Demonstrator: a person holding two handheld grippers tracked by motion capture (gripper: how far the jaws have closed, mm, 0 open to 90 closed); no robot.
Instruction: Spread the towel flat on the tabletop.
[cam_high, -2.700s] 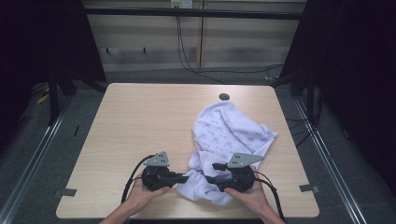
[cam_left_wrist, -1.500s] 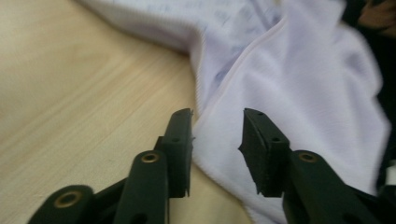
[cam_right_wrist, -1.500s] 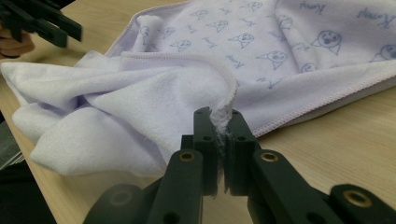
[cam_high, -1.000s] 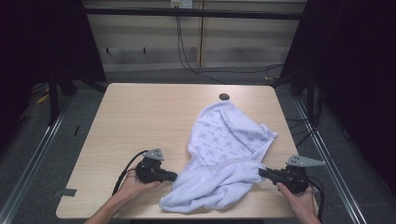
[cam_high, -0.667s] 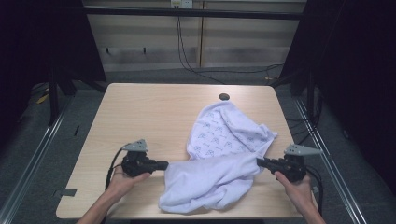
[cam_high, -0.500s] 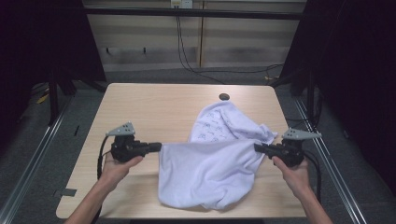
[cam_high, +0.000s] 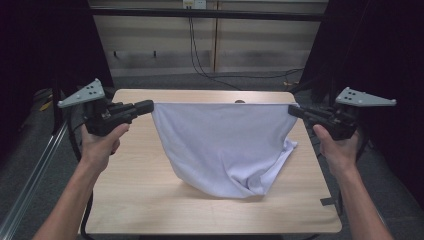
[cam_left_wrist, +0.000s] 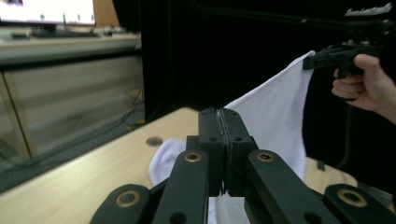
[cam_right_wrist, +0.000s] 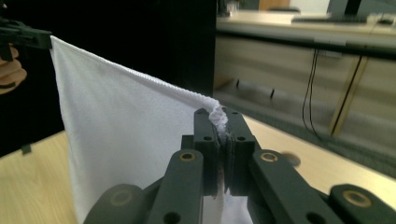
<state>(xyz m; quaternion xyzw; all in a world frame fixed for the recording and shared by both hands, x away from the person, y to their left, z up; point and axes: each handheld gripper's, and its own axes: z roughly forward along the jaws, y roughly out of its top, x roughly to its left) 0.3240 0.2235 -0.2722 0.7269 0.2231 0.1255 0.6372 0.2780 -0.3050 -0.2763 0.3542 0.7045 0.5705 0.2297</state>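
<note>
A white cloth (cam_high: 225, 145) hangs stretched between my two grippers above the wooden table (cam_high: 135, 200). Its top edge runs taut and level, while its lower folds sag onto the tabletop. My left gripper (cam_high: 150, 106) is shut on the cloth's left top corner, and my right gripper (cam_high: 291, 111) is shut on the right top corner. In the left gripper view the closed left gripper (cam_left_wrist: 222, 116) pinches the cloth (cam_left_wrist: 280, 112), with the other hand and its gripper far off. In the right gripper view the cloth's hem (cam_right_wrist: 140, 79) bunches at the tip of the closed right gripper (cam_right_wrist: 220, 120).
A small dark round mark (cam_high: 240, 101) sits near the table's far edge behind the cloth. Cables (cam_high: 200, 55) run down the back wall to the floor. Dark curtains stand on both sides of the table.
Both hands have risen and spread apart, lifting the cloth from a crumpled heap on the table into a taut hanging sheet.
</note>
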